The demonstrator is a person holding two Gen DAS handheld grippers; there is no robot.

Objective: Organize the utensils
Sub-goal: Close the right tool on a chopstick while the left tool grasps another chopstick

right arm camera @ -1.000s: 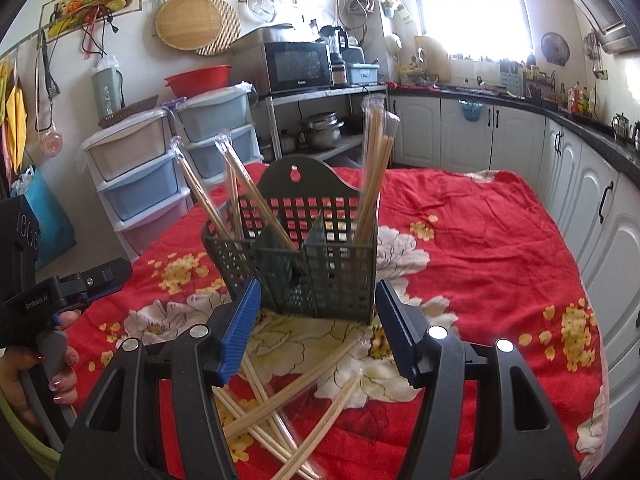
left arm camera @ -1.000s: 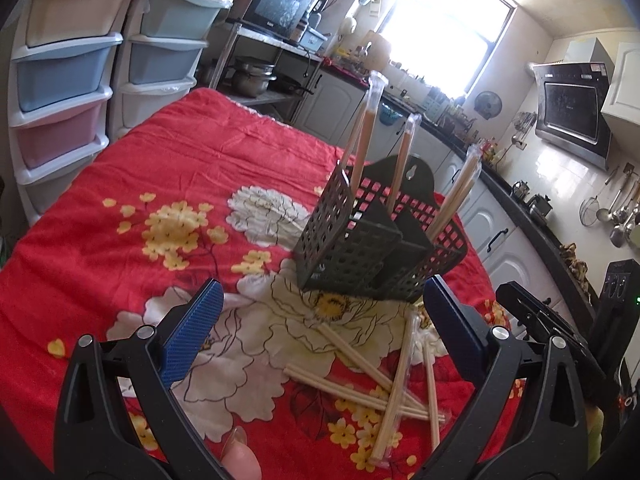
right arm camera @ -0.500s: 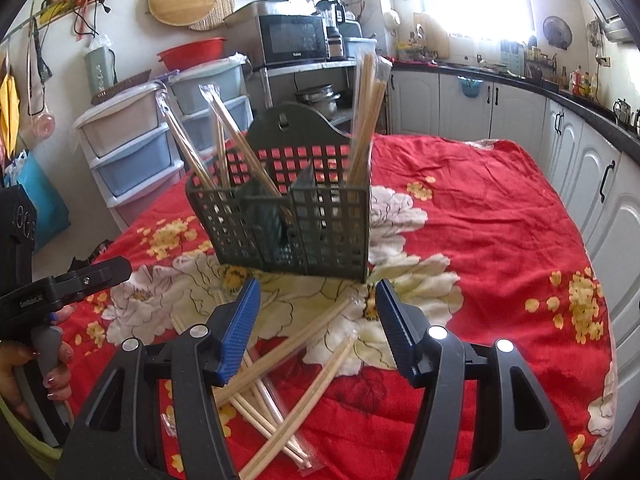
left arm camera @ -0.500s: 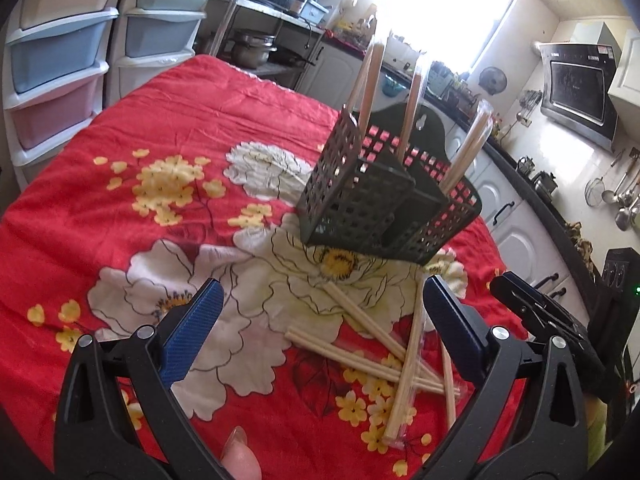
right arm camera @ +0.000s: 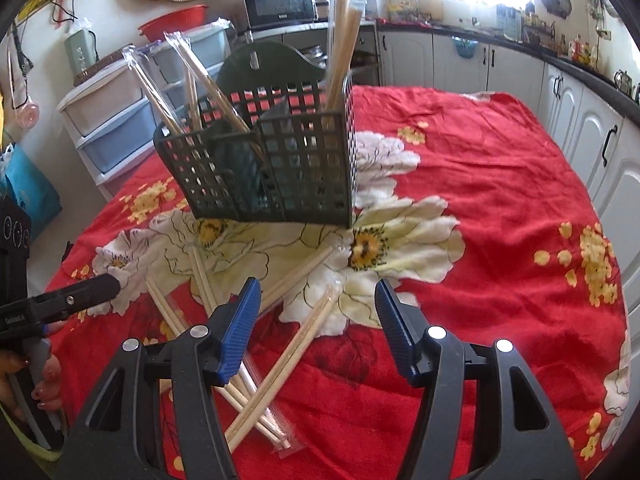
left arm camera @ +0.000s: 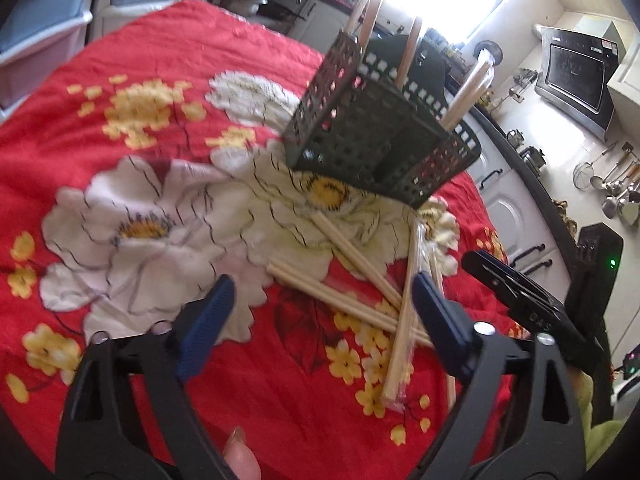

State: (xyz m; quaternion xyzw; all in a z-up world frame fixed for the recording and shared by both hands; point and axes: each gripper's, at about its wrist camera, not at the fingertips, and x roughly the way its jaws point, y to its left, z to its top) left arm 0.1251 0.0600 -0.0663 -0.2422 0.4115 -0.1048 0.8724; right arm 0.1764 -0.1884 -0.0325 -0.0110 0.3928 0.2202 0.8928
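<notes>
A dark green lattice utensil holder (left arm camera: pixel 372 132) stands on the red floral tablecloth (left arm camera: pixel 120 92); it also shows in the right wrist view (right arm camera: pixel 272 168). Several wrapped chopstick pairs stand upright in it (right arm camera: pixel 344 40). More wrapped chopstick pairs lie crossed on the cloth in front of it (left arm camera: pixel 360 280), also in the right wrist view (right arm camera: pixel 280 340). My left gripper (left arm camera: pixel 320 320) is open and empty, just above the loose pile. My right gripper (right arm camera: pixel 316 320) is open and empty, above the same pile from the other side. The right gripper shows in the left view (left arm camera: pixel 516 292).
Plastic drawer units (right arm camera: pixel 108 112) stand beyond the table's edge. A microwave (right arm camera: pixel 280 0) sits on a rack behind the table. White kitchen cabinets (right arm camera: pixel 580 112) and a counter run along the far side. Ladles hang on the wall (left arm camera: pixel 616 188).
Both grippers have moved down and forward towards the loose chopsticks on the cloth. The holder now sits higher and larger in both views. Both stay open.
</notes>
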